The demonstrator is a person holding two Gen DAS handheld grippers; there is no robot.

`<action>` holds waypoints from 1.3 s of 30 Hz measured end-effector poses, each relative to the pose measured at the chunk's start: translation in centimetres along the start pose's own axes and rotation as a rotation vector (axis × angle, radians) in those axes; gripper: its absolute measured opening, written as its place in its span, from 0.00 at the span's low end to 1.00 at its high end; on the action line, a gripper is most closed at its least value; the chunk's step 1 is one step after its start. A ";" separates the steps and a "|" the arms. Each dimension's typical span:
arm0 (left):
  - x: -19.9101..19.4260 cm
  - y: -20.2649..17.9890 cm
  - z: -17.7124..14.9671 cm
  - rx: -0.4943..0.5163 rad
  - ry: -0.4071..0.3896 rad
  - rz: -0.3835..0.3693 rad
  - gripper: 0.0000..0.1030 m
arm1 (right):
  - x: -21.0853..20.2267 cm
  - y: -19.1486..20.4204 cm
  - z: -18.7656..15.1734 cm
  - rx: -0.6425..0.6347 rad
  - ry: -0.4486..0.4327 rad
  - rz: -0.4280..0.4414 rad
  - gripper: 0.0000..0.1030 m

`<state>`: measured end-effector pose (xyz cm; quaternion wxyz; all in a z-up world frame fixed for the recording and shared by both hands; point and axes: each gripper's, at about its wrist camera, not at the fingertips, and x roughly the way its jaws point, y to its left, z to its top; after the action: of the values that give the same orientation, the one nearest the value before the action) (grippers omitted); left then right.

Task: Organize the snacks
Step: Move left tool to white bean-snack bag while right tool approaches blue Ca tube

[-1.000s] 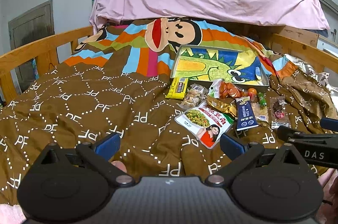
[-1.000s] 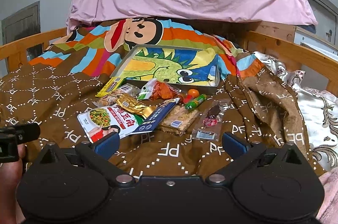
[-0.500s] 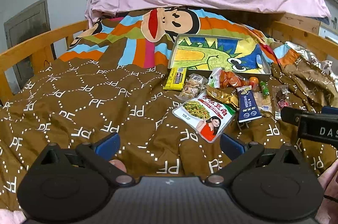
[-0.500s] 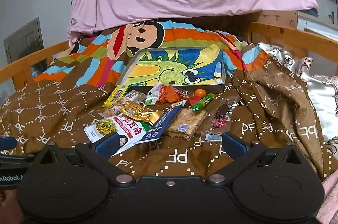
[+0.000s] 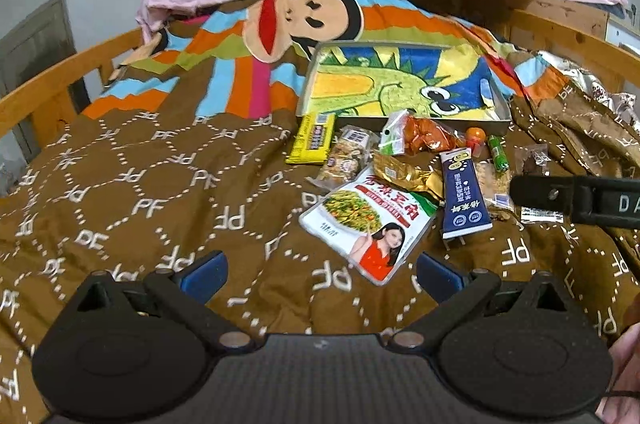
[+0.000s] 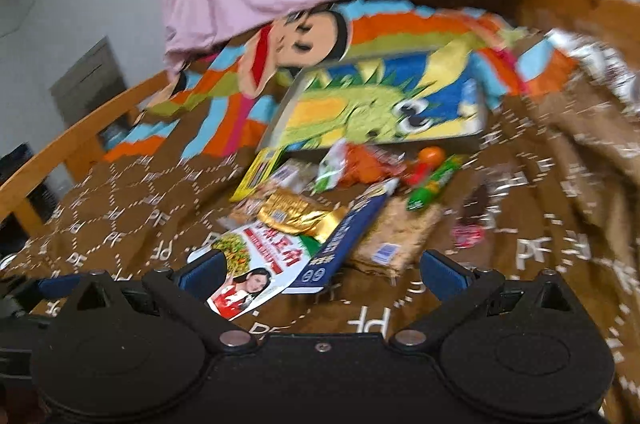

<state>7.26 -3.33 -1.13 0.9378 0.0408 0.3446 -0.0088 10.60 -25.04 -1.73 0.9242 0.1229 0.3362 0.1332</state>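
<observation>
right now both grippers hang over the bed with nothing in them. the left gripper (image 5: 320,270) has its fingers wide apart, and so does the right gripper (image 6: 324,270).

the snacks (image 5: 404,172) lie in a messy pile on the brown blanket (image 5: 140,184), ahead of the left fingers and a bit to their right. the white bag with a lady on it (image 5: 370,220) is the closest one. in the right view that white bag sits just ahead of the left fingertip, and the dark blue packet (image 6: 352,236) lies ahead, between the two fingers. the dinosaur tray (image 5: 404,80) sits just past the pile and looks empty.

i think the job has only just begun, and the tray is likely where the snacks should go. a good way is to take a top snack first, like the blue packet, and pinch it by a thin edge so the flat bag does not slip. go slow, because the packets lie on each other.

the right view is blurry, so small snacks there are hard to read. some packets hide under others. in the left view, the right gripper covers part of the snacks on the far right.
</observation>
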 end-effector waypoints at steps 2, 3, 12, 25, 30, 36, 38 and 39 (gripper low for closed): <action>0.9 -0.2 1.1 0.007 0.021 -0.005 1.00 | 1.4 -0.6 0.8 0.017 0.044 0.041 0.99; 1.2 -0.2 1.6 0.005 0.032 -0.007 1.00 | 2.3 -1.0 1.3 0.027 0.068 0.070 0.99; 5.1 -1.7 7.5 0.193 0.132 -0.004 1.00 | 6.3 -3.5 5.7 -0.078 0.074 0.145 0.99; 8.4 -4.7 12.4 0.668 0.217 -0.164 1.00 | 8.1 -9.6 8.3 0.098 0.070 0.203 1.00; 10.2 -5.1 12.5 0.771 0.233 -0.312 1.00 | 8.3 -8.3 5.8 -0.033 0.108 0.368 0.99; 12.8 -3.2 10.1 0.631 0.283 -0.474 1.00 | 10.3 -6.4 4.0 -0.177 0.192 0.480 0.99; 13.5 -2.5 9.7 0.596 0.314 -0.529 0.99 | 10.7 -6.1 3.5 -0.210 0.202 0.482 0.99; 13.9 -2.4 9.4 0.583 0.323 -0.539 0.99 | 10.6 -5.9 3.4 -0.233 0.198 0.478 0.99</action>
<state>23.84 -6.30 -3.15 0.7853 0.2135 0.4683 -0.3442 21.58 -27.54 -7.32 0.8372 0.0781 0.3687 0.3963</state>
